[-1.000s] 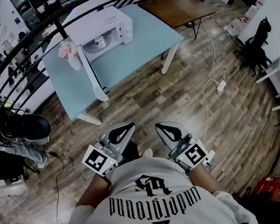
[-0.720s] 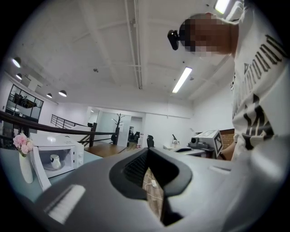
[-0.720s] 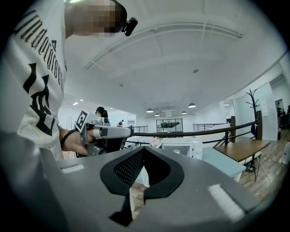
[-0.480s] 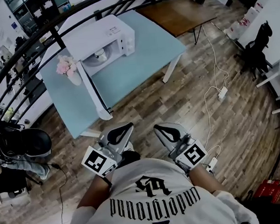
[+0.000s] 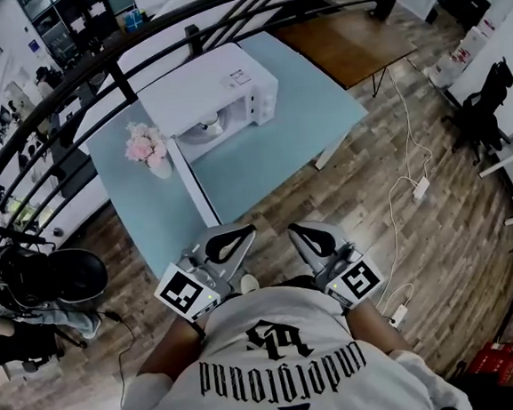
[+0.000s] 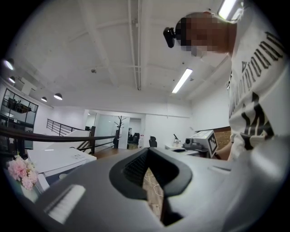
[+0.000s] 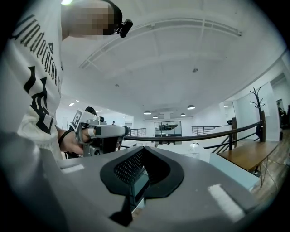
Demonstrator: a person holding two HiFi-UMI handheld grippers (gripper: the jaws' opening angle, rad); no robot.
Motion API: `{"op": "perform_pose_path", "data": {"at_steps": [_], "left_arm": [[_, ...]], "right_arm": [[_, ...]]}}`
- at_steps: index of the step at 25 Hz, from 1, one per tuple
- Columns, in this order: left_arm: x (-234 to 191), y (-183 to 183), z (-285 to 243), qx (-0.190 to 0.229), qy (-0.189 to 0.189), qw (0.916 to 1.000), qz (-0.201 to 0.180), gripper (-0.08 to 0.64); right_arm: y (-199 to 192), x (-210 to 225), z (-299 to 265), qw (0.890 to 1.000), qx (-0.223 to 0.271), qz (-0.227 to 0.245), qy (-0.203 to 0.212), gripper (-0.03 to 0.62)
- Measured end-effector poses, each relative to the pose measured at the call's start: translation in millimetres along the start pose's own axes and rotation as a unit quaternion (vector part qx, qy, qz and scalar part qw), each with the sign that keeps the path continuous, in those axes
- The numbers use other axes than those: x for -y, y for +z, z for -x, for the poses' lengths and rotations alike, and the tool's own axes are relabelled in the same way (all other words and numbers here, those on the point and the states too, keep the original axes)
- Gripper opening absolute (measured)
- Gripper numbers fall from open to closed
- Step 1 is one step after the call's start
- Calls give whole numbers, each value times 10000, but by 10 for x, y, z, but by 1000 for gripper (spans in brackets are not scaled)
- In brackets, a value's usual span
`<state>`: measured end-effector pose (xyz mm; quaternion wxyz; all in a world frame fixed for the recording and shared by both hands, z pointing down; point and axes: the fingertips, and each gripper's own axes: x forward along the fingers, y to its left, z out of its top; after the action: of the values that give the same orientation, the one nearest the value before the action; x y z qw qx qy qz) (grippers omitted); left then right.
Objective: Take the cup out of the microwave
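Cup stands inside the microwave, whose door is open, on the blue table, well apart from us. We hold the left claw and the right claw close to our body. Both are closed and empty.

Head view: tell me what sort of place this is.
Probably an open-plan office or lab on an upper level: a black railing borders it, a brown desk and an office chair stand on wood-plank flooring, and a microwave sits on a light blue table.
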<state>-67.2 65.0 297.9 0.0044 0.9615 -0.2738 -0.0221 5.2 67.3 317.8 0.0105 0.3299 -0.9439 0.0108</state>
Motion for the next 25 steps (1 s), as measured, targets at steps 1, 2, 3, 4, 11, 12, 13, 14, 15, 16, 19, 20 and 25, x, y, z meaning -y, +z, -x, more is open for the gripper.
{"op": "perform_pose_path", "data": {"at_steps": [1, 2, 3, 4, 11, 12, 13, 14, 15, 16, 19, 20, 25], "left_arm": [[-82, 2, 9, 0, 33, 10000, 34, 49], [-150, -1, 12, 1, 61, 10000, 53, 49], [-209, -15, 9, -10, 90, 9999, 58, 49], [-271, -45, 4, -42, 133, 9999, 68, 49], [-737, -116, -195, -101, 606, 9981, 74, 51], [-803, -131, -236, -119, 695, 9975, 80, 49], [-867, -143, -279, -130, 791, 9967, 87, 50], [-927, -149, -328, -136, 878, 9960, 80, 50], [-982, -151, -383, -141, 952, 9953, 62, 49], [-1033, -154, -441, -146, 1021, 9947, 49, 50], [-1200, -189, -627, -148, 1273, 9917, 71, 49], [-1254, -197, -701, -139, 1364, 9905, 75, 49], [-1498, -224, -1078, -71, 1846, 9828, 13, 51]], "right_arm": [[16, 29, -81, 10000, 34, 18, 17, 3], [20, 55, -150, 10000, 41, 31, 51, 3], [10, 82, -211, 9999, 14, 34, 96, 3], [-12, 118, -270, 9999, -34, 33, 142, 3], [-48, 487, -703, 9981, -117, 187, 577, 3], [-56, 560, -757, 9976, -123, 181, 663, 3], [-62, 638, -807, 9970, -133, 160, 742, 3], [-64, 720, -851, 9965, -144, 142, 816, 3], [-59, 806, -891, 9958, -148, 144, 888, 3], [-49, 894, -930, 9951, -143, 165, 963, 3], [-26, 1182, -1033, 9929, -131, 206, 1166, 3], [-24, 1284, -1053, 9922, -143, 205, 1222, 3], [-44, 1775, -1092, 9873, -215, 275, 1548, 3]]}}
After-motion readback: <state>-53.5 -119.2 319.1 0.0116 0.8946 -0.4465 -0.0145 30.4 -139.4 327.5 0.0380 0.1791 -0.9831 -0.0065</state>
